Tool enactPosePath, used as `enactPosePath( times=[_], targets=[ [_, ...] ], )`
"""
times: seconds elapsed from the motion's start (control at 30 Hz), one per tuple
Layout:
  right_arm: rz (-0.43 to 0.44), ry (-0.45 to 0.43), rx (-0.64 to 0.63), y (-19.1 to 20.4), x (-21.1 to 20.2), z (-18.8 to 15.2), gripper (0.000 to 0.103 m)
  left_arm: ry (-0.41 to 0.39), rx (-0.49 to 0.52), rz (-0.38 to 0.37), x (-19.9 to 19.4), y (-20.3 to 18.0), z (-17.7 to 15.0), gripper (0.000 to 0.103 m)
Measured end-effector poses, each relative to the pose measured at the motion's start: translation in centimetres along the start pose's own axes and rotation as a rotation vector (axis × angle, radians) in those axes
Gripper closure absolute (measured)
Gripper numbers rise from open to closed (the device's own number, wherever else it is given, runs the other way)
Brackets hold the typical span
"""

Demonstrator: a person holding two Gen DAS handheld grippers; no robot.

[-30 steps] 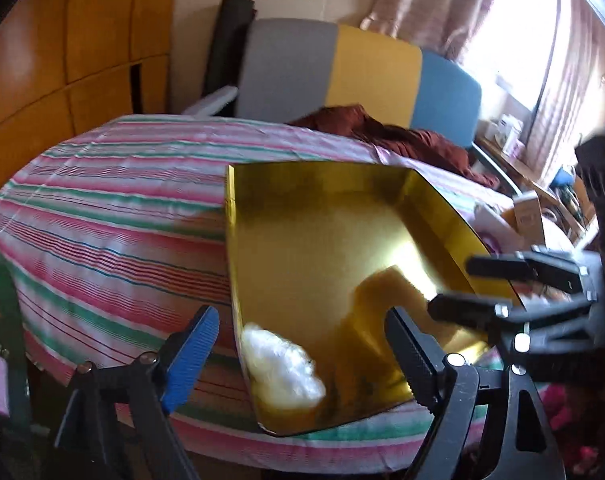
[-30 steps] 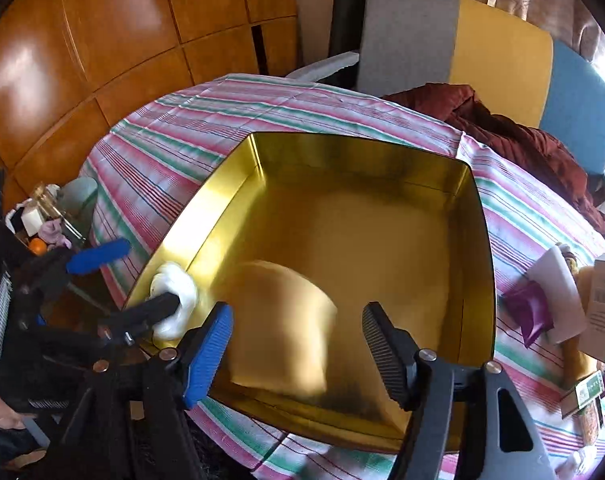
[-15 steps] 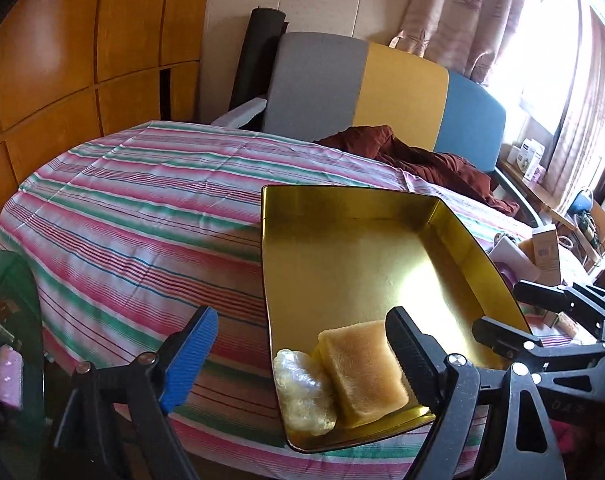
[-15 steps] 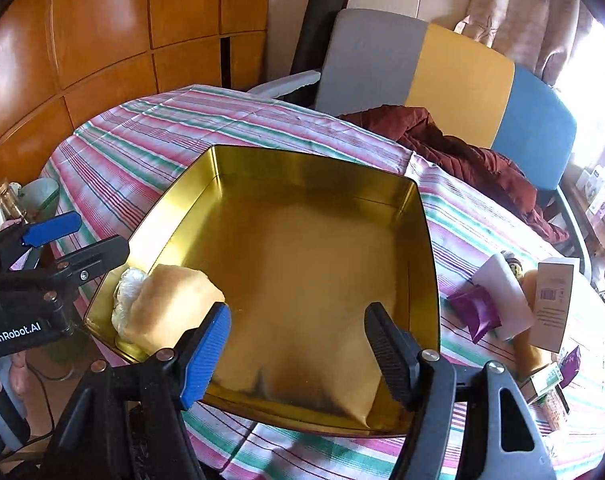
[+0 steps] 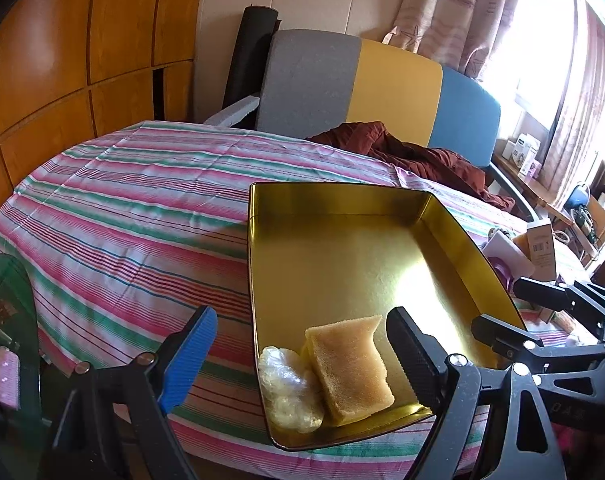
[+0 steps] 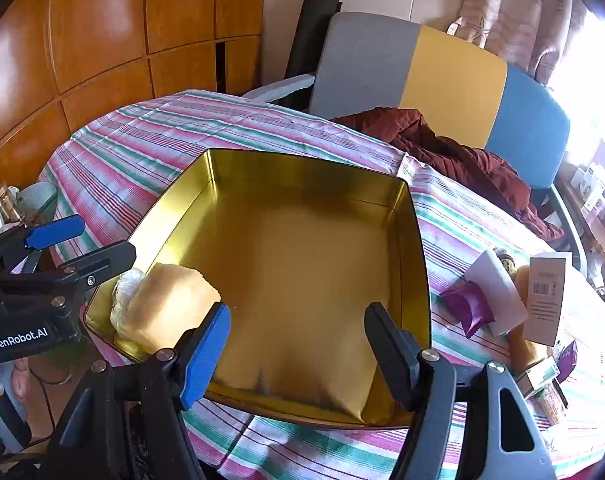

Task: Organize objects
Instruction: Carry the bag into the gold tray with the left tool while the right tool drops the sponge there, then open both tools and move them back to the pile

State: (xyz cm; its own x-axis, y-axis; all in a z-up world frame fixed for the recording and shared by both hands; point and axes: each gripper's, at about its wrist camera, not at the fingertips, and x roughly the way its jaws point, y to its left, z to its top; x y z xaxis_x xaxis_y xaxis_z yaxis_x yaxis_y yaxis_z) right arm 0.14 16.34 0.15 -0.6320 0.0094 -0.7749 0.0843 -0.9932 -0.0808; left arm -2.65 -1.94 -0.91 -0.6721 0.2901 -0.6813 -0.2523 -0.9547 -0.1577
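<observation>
Gold-coloured tin tray (image 6: 418, 280) on the worktop already holds the sponge (image 5: 348, 364) just ahead of both empty, open grippers (image 5: 298, 360) (image 6: 296, 350) — next, likely fetching the purple packet (image 6: 468, 308) off to the right gripper's right.

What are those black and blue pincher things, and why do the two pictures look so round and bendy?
They are grabbing tools. A person holds one in each hand, and a small wide-eyed camera on each tool bends the picture. One picture looks out from the left gripper, the other from the right gripper. Both are open and hold nothing. On the table with the pink and green striped cloth sits a shiny gold metal tray. In its near corner lie a yellow sponge block and, beside it, a crinkly clear plastic bundle. More small things, like a purple packet and a white block, wait beside the tray.
</observation>
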Motion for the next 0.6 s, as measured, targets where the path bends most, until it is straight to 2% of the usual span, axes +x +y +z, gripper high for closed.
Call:
enactPosePath(
  times=[0.6],
  targets=[
    [-0.015,0.005,0.032,-1.2,0.1,-0.6,0.032,0.022,0.014,-0.022,0.5,-1.0,0.0,0.016]
  ],
)
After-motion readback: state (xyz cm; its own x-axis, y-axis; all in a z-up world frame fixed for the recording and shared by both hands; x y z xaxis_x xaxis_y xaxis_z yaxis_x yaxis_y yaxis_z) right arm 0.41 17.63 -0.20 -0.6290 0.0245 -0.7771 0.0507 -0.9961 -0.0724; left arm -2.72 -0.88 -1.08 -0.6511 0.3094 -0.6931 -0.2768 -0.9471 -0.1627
